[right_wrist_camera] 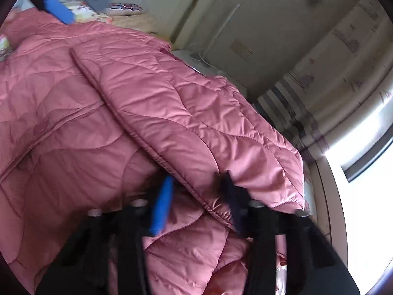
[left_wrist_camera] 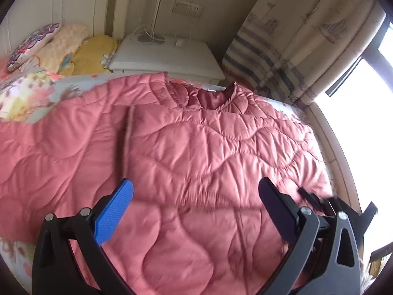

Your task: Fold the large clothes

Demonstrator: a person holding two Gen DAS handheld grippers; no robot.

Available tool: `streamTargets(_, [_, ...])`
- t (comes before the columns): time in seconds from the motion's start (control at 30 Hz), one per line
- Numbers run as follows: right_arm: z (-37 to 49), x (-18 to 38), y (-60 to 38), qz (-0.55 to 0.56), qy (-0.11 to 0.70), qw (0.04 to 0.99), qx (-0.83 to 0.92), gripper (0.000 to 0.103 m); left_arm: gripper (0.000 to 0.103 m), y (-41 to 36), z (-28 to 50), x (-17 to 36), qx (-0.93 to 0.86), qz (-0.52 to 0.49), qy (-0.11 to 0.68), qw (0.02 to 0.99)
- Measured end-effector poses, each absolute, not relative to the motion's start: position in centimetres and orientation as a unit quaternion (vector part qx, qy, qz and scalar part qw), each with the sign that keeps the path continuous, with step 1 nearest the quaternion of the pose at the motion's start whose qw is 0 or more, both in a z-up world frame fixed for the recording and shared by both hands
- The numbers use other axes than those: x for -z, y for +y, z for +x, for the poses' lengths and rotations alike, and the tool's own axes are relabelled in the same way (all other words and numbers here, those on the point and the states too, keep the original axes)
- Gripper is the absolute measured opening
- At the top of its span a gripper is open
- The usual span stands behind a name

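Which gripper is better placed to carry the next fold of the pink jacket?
Right. The right gripper is at the jacket hem, with the folded edge between its fingers. The left gripper hangs wide open above the jacket, holding nothing.

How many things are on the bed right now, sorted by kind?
Pink quilted jacket: 1
Pillows and cushions at the headboard: 3, namely patterned cushion, pale fuzzy pillow, yellow pillow
Floral bedsheet: 1
Total: 5
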State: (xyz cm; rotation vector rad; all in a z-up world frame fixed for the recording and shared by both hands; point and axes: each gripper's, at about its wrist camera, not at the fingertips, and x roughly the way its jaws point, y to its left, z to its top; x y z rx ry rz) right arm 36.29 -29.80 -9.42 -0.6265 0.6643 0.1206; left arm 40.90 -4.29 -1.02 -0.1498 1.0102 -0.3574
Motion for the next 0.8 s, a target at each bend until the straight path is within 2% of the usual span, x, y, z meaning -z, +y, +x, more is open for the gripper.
streamTargets(0.1, [34.6,8.8,-30.5,-0.309,0.303,0.899,-0.066,0.019,0.101,-6.2,42.3,2.2,0.166,-0.047,0.486,0.857])
streamTargets(0.23, [33.6,8.8,-32.4,-0.288,0.328,0.896,-0.081,0.023,0.101,-7.9,42.6,5.8,0.156,0.008,0.51,0.846])
streamTargets(0.27, [33.6,8.7,-32.8,-0.276,0.337,0.895,-0.095,0.038,0.101,-8.2,42.3,7.0,0.15,0.033,0.5,0.852])
streamTargets(0.3, [33.6,8.5,-33.1,-0.264,0.345,0.894,-0.11,0.068,0.101,-8.5,41.8,7.5,0.149,0.057,0.473,0.867])
streamTargets(0.33, [33.4,8.0,-33.6,-0.245,0.346,0.897,-0.126,0.08,0.101,-8.8,41.1,7.8,0.154,0.087,0.431,0.885])
streamTargets(0.37, [33.1,7.2,-34.2,-0.23,0.335,0.903,-0.136,0.085,0.101,-8.9,40.9,8.3,0.159,0.103,0.418,0.889])
streamTargets(0.43, [32.6,5.5,-35.5,-0.198,0.315,0.916,-0.149,0.081,0.101,-8.0,41.8,8.3,0.16,0.069,0.427,0.887])
streamTargets(0.5, [33.0,4.0,-37.5,-0.161,0.303,0.932,-0.119,0.06,0.101,-7.6,42.3,8.5,0.158,0.056,0.431,0.887])
streamTargets(0.53, [33.7,3.4,-39.2,-0.135,0.3,0.94,-0.095,0.056,0.101,-7.5,42.5,8.5,0.157,0.056,0.431,0.887])
streamTargets(0.6, [35.3,2.8,-42.8,-0.054,0.302,0.951,-0.05,0.037,0.101,-7.5,42.5,8.5,0.154,0.058,0.429,0.888])
streamTargets(0.67, [36.4,3.5,-45.4,0.032,0.317,0.947,-0.052,0.03,0.101,-7.5,42.8,8.4,0.154,0.056,0.428,0.889])
streamTargets(0.7, [37.1,4.2,-46.0,0.052,0.328,0.941,-0.06,0.029,0.101,-7.4,42.6,8.2,0.154,0.054,0.428,0.889])
streamTargets(0.8, [39.7,7.9,-45.0,-0.013,0.404,0.913,-0.056,0.029,0.101,-7.4,42.0,8.1,0.156,0.051,0.426,0.89])
